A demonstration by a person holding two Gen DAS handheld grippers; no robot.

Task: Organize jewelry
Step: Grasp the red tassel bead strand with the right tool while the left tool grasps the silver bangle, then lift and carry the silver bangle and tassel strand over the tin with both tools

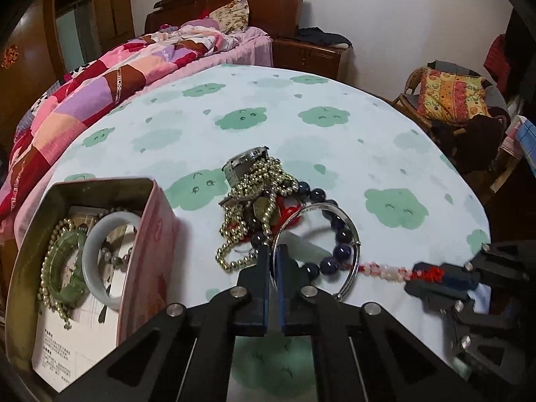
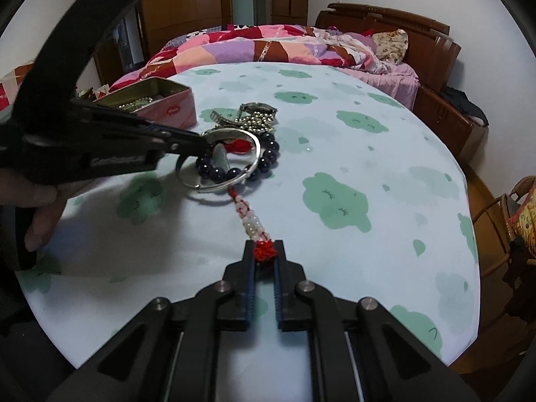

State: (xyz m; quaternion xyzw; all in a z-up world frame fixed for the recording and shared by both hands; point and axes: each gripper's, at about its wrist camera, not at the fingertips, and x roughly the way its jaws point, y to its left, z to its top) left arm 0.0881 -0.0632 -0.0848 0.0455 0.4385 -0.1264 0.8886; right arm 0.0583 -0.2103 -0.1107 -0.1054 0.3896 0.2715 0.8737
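Here the tabletop [image 1: 335, 154], round and covered in a pale cloth printed with green clouds, carries everything. Behind it a bed [image 2: 301, 47] with a patchwork quilt fills the back of the room, and a wicker chair [image 1: 452, 100] with a patterned cushion stands off to one side.

On the tabletop's left part sits an open pink tin [image 1: 147, 254]. Inside it lie a pale jade bangle [image 1: 90, 261], a green bangle [image 1: 67, 268] and a string of gold beads, over printed cards.

Just beside the tin, near the tabletop's middle, a tangled pile holds a wristwatch [image 1: 246, 162], a gold bead chain [image 1: 264, 174] and red cord. Touching that pile on the near side are a silver bangle [image 1: 348, 227] and a dark blue bead bracelet [image 1: 338, 234], which overlap; the bangle is tilted up off the cloth on one side.

The left gripper [image 1: 273, 254] has its fingers drawn narrow on the silver bangle's rim, the metal passing between them. In the right wrist view it reaches in from the left, with the person's hand [image 2: 37, 207] on its handle.

From under the bangle a red and white beaded tassel [image 2: 249, 221] stretches straight toward the right gripper [image 2: 265, 251], whose fingers are pinched on the tassel's red knot [image 2: 265, 250] just above the cloth.
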